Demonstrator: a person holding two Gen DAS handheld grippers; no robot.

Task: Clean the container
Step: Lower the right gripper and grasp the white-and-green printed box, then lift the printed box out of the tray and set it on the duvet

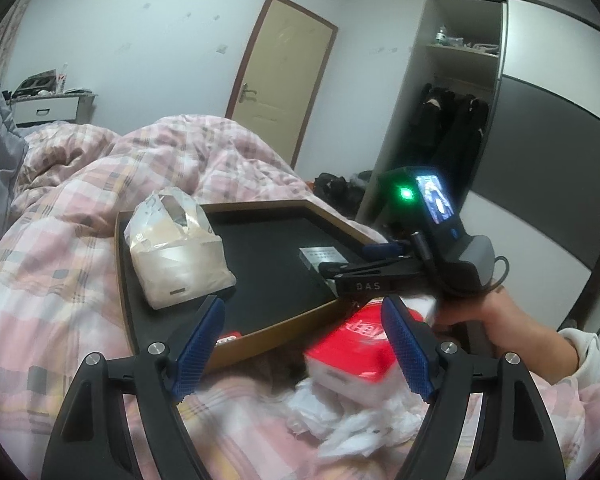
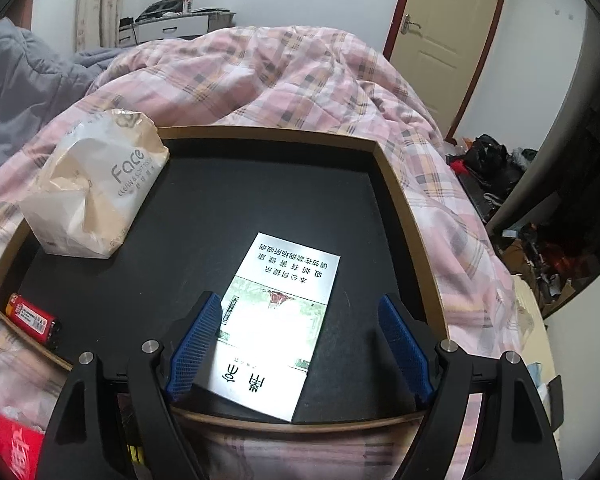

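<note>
A shallow tray (image 2: 400, 200) with a wooden rim and black floor rests on a bed covered by a pink plaid quilt (image 2: 292, 80). This tray is the container under inspection.

Contents of the tray: a soft pack of facial tissues (image 2: 92, 184) stands in the far left corner, printed "Face". A red lighter (image 2: 34, 318) lies against the near left rim. A flat white cigarette pack (image 2: 276, 320) with printed Chinese text lies on the black floor toward the near right side, its near end close to the near rim.

Right gripper (image 2: 300, 344): it hangs over the near part of the tray, angled downward. Its jaws stand apart, with the cigarette pack lying below and between them. The left blue pad (image 2: 196, 344) overlaps the pack's edge in the picture; whether it touches cannot be told. The right pad is apart from the pack. A person's hand (image 1: 496, 316) holds this gripper's handle, with a pale sleeve visible at the wrist.

Left gripper (image 1: 304, 348): it is at the near side of the tray, over the quilt. Its jaws stand apart and hold nothing. Below them, outside the tray, lie a red and white box (image 1: 352, 356) and crumpled white tissue (image 1: 364, 424).

Surroundings: a cream door (image 1: 284, 68) stands in the far wall, and an open wardrobe (image 1: 460, 92) stands to the right.
</note>
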